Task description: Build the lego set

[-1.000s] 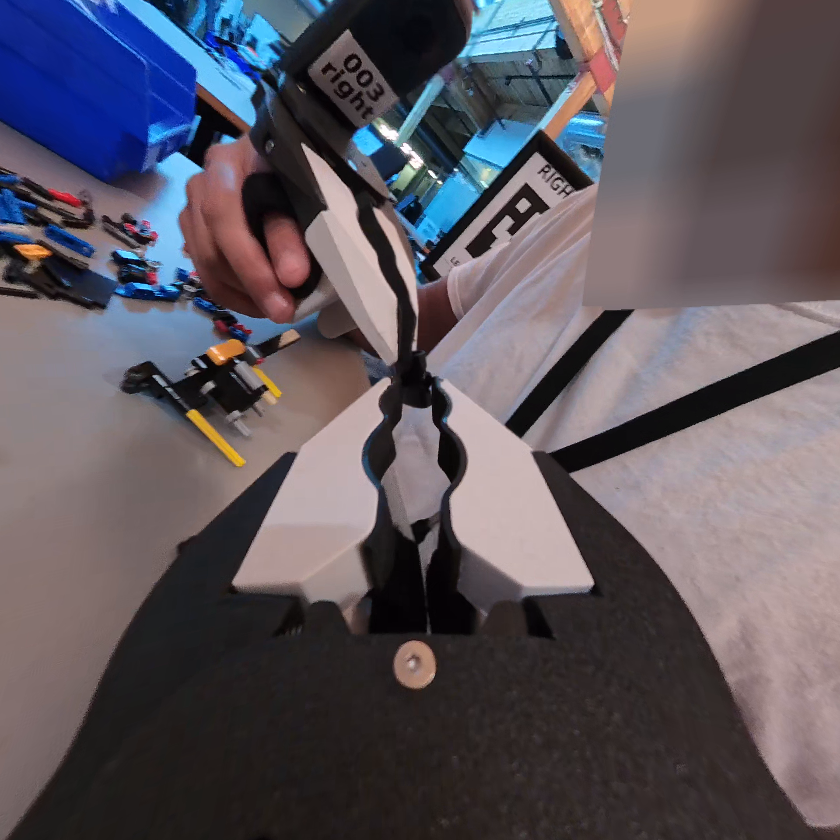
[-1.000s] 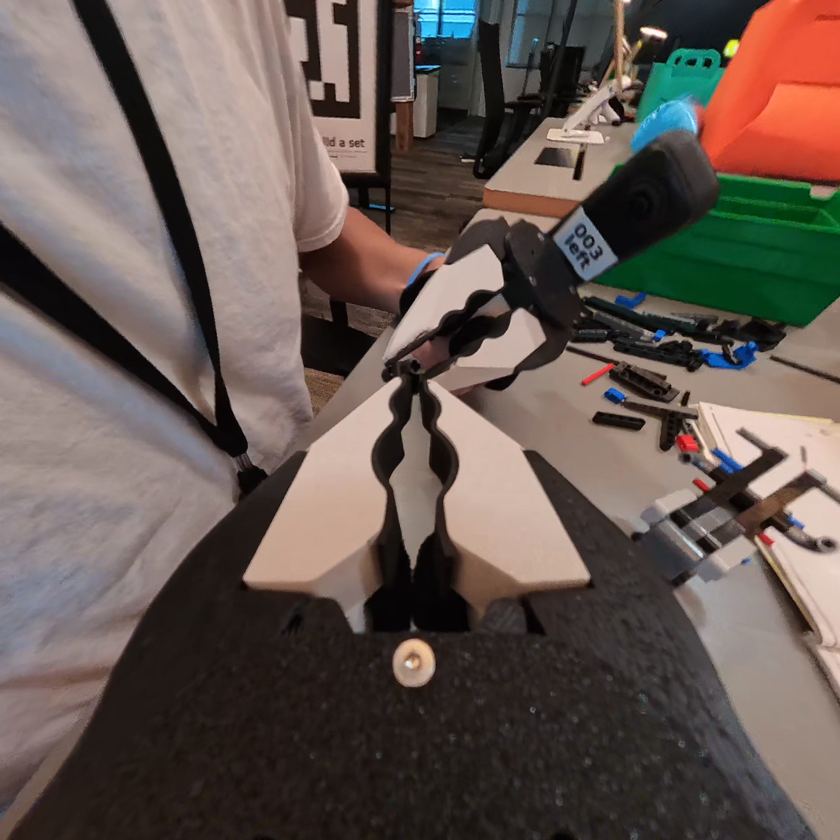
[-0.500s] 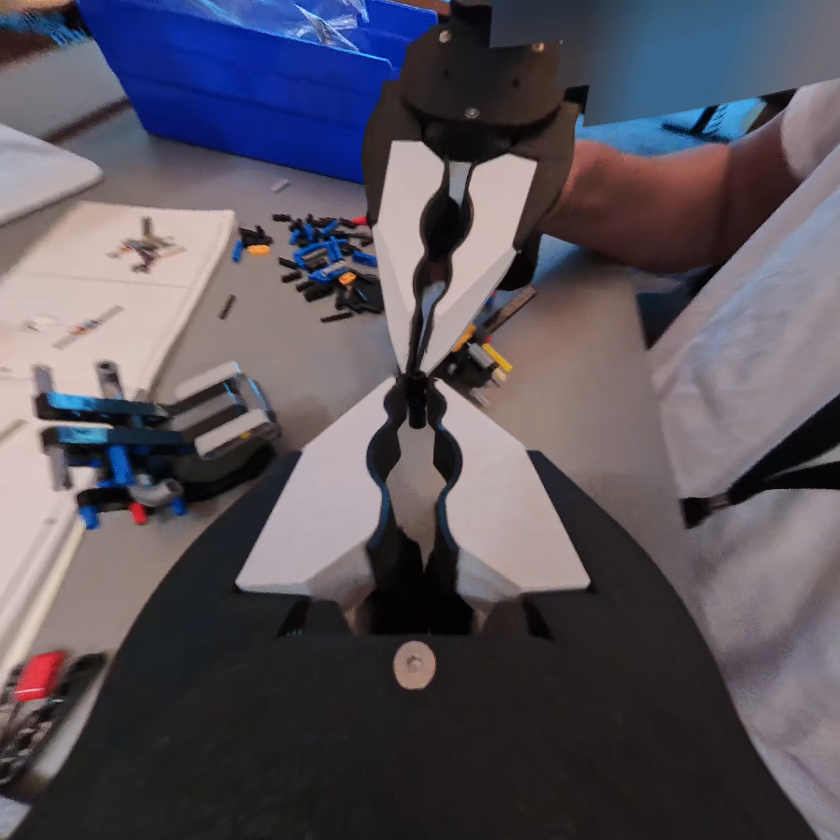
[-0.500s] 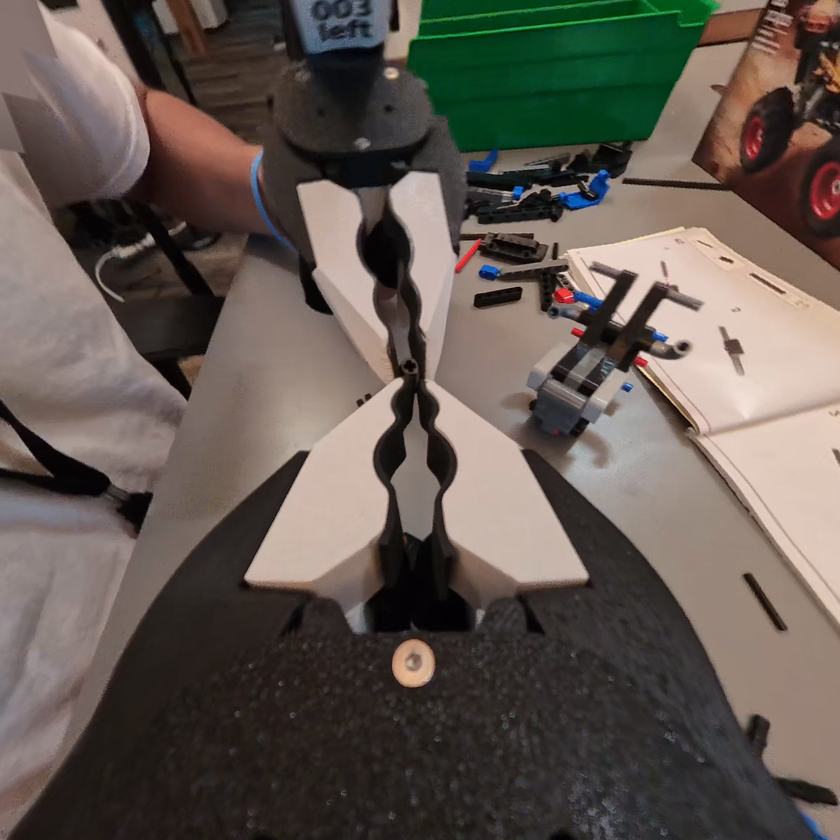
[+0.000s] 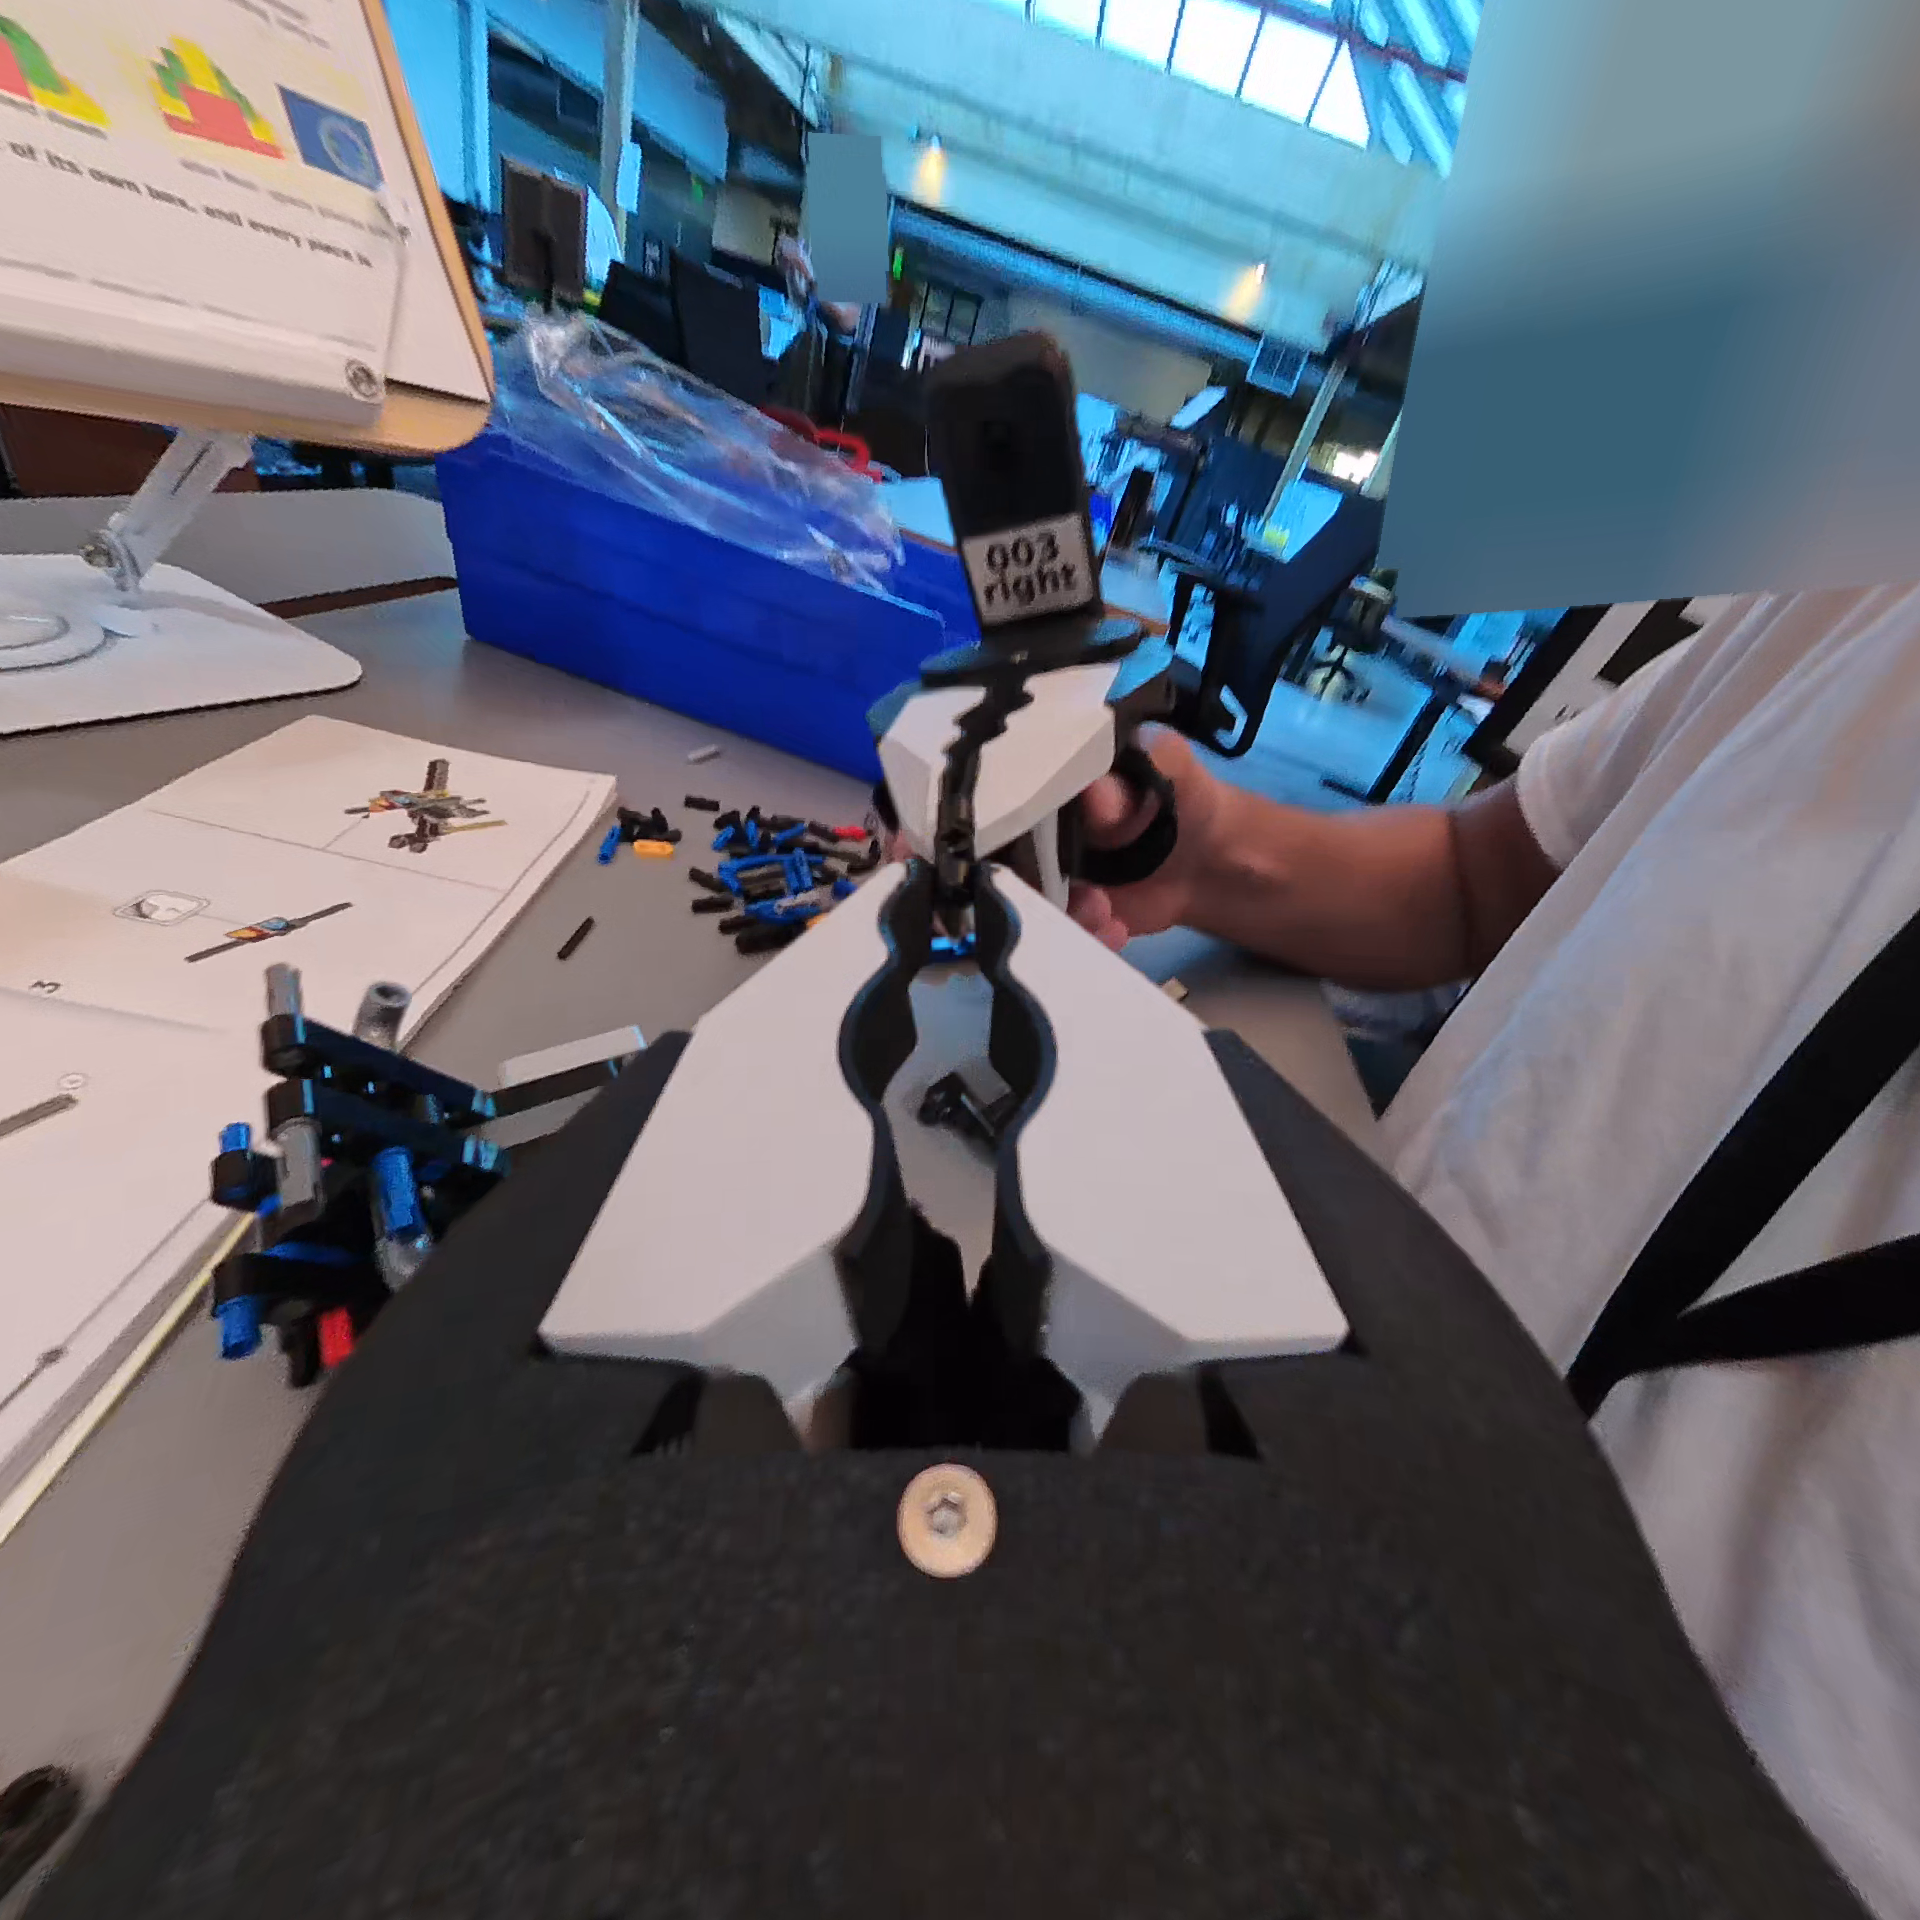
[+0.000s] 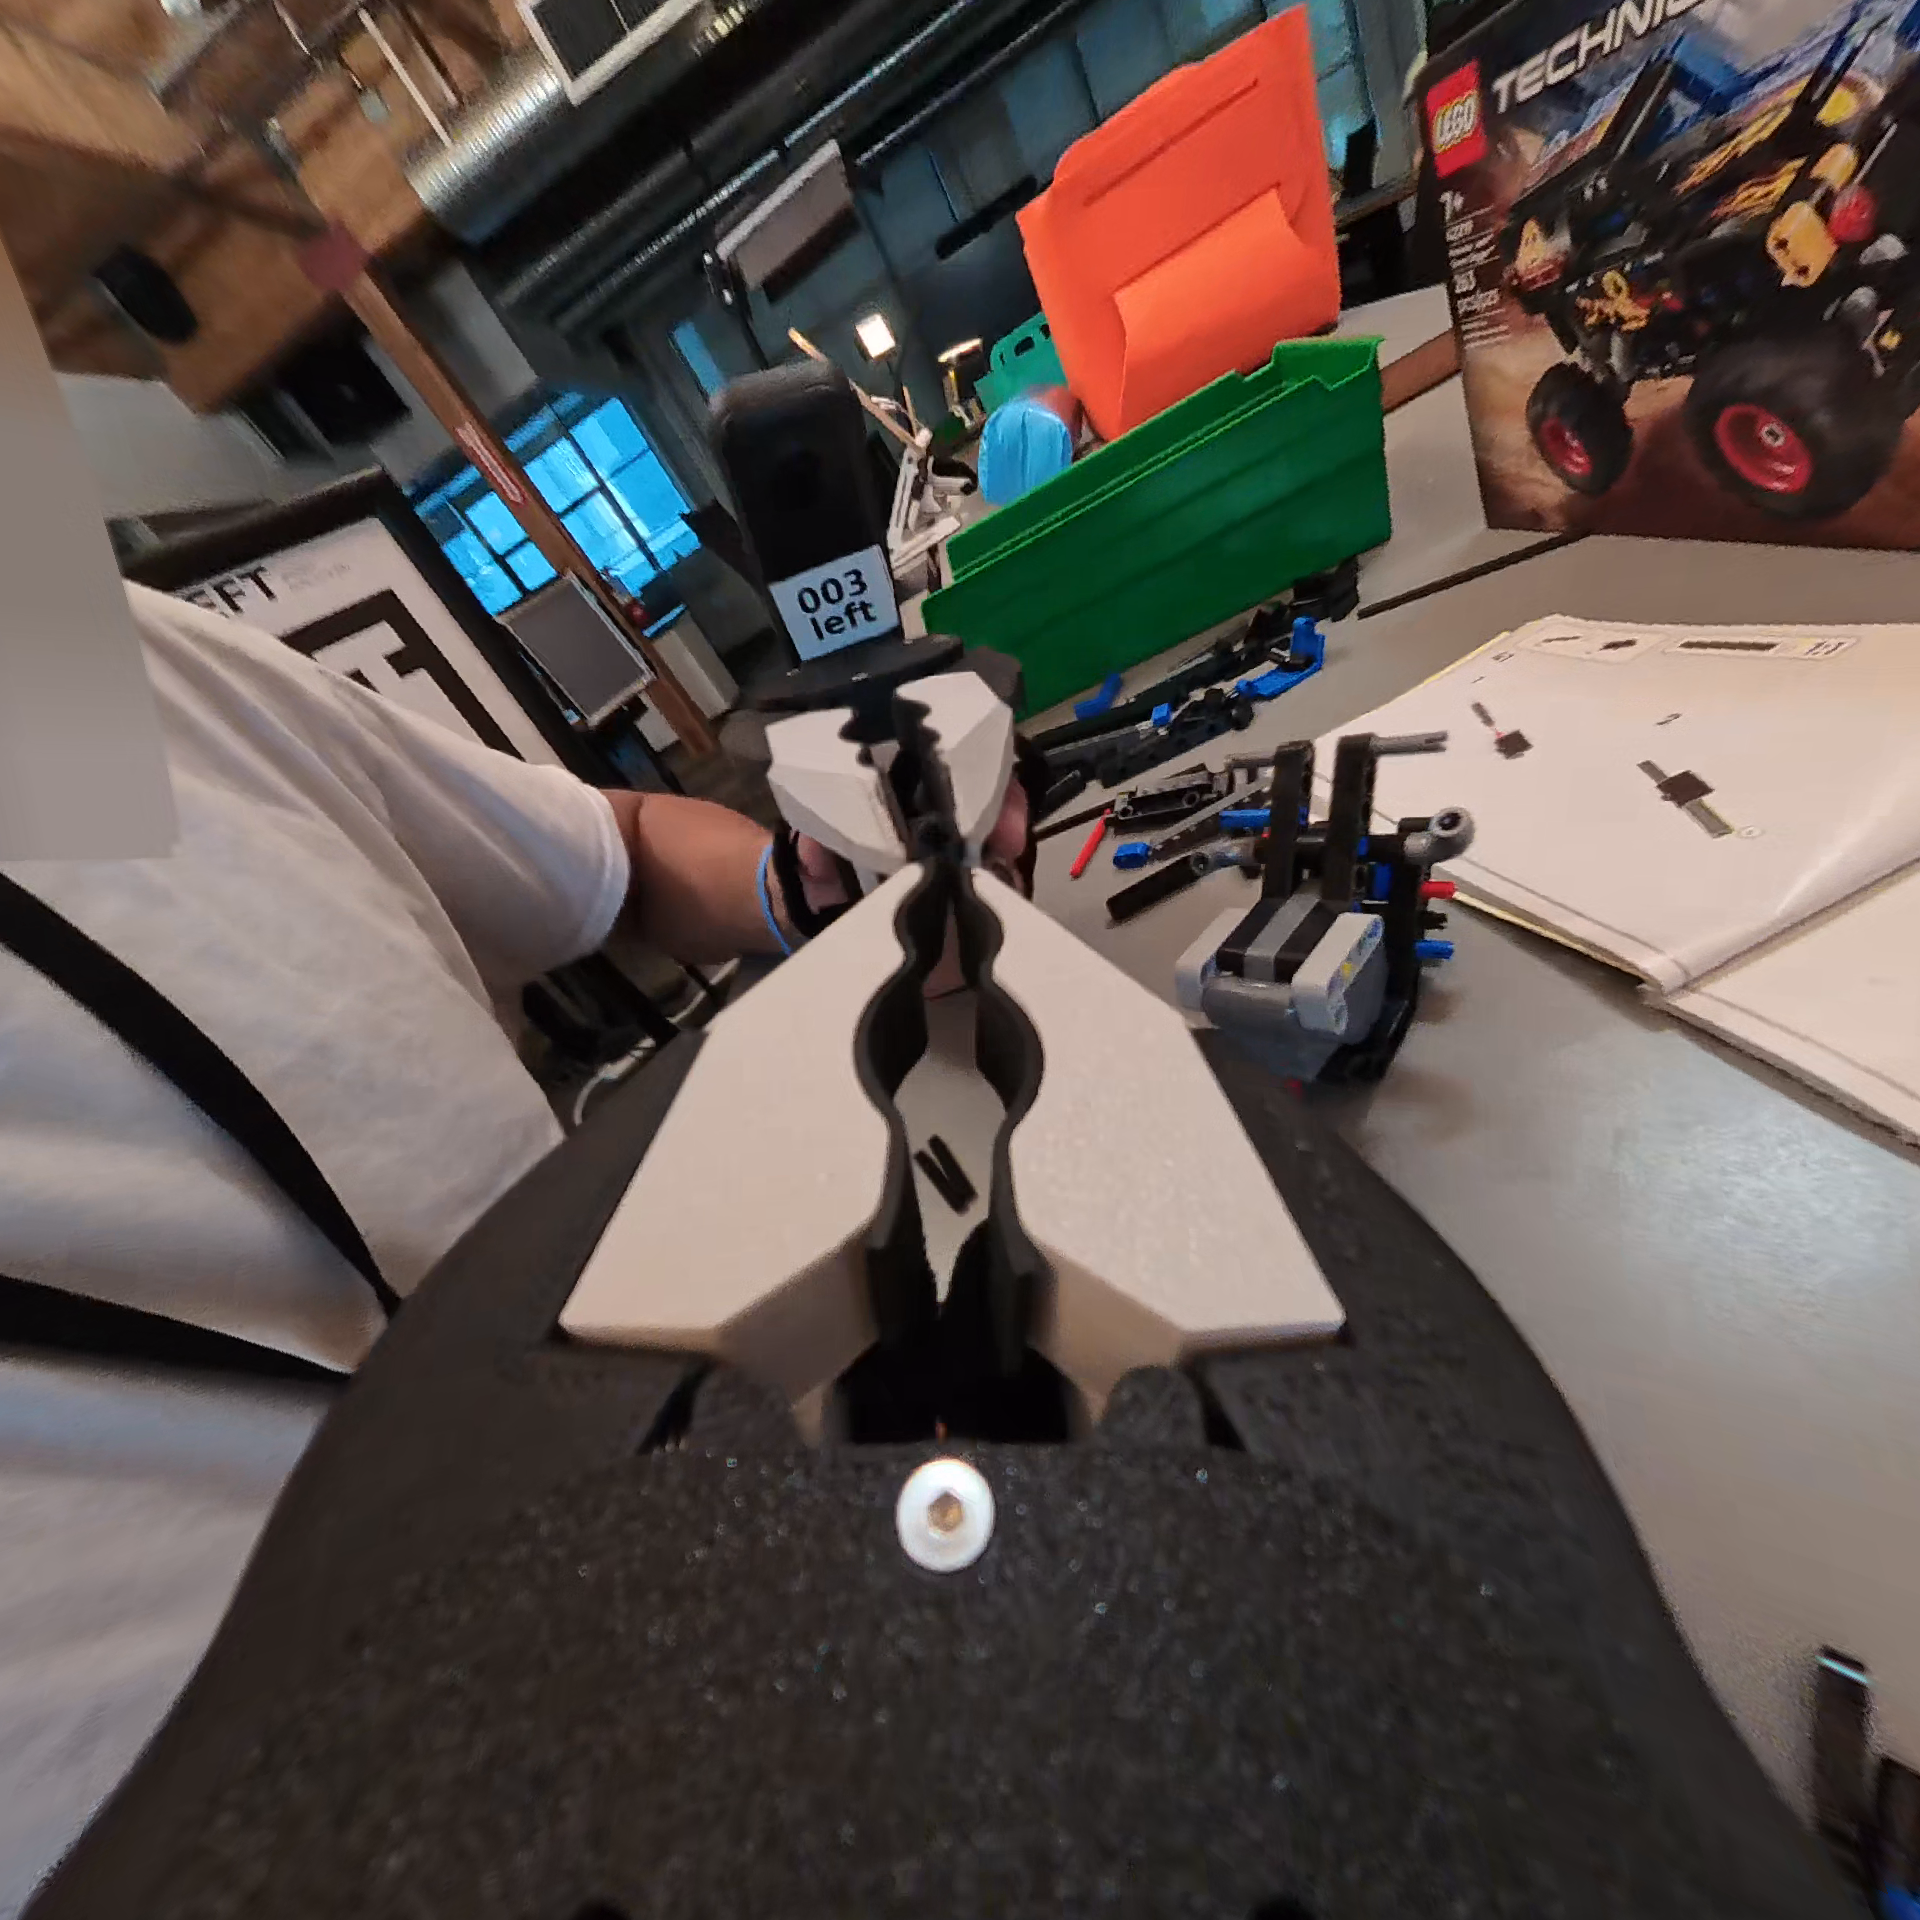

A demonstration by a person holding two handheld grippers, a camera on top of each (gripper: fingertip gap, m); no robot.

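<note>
- where the two grippers meet tip to tip above the table, a small black lego pin (image 5: 951, 878) sits between them; the left gripper (image 5: 948, 896) has its jaws drawn together at the tips, clamped on the pin.
- the right gripper (image 6: 943, 871) has its jaws together at the tips too, touching the same pin (image 6: 932, 831); whether it grips the pin or only presses against it, i cannot tell.
- each gripper is held in a hand: the right hand (image 5: 1127, 842) shows in the left wrist view, the left hand (image 6: 831, 883) in the right wrist view.
- a part-built model (image 6: 1314, 925), grey, black and blue, stands on the table (image 6: 1558, 1195) just beside the manual (image 6: 1662, 790).
- loose black and blue pieces (image 5: 774, 857) lie in a pile past the grippers, near a blue bin (image 5: 665, 613).
- longer black and blue parts (image 6: 1195, 717) lie in front of a green bin (image 6: 1174, 540).
- the set's box (image 6: 1683, 270) stands at the far edge of the table, behind the manual.
- a small black piece (image 5: 961, 1107) lies on the table under the left gripper.
</note>
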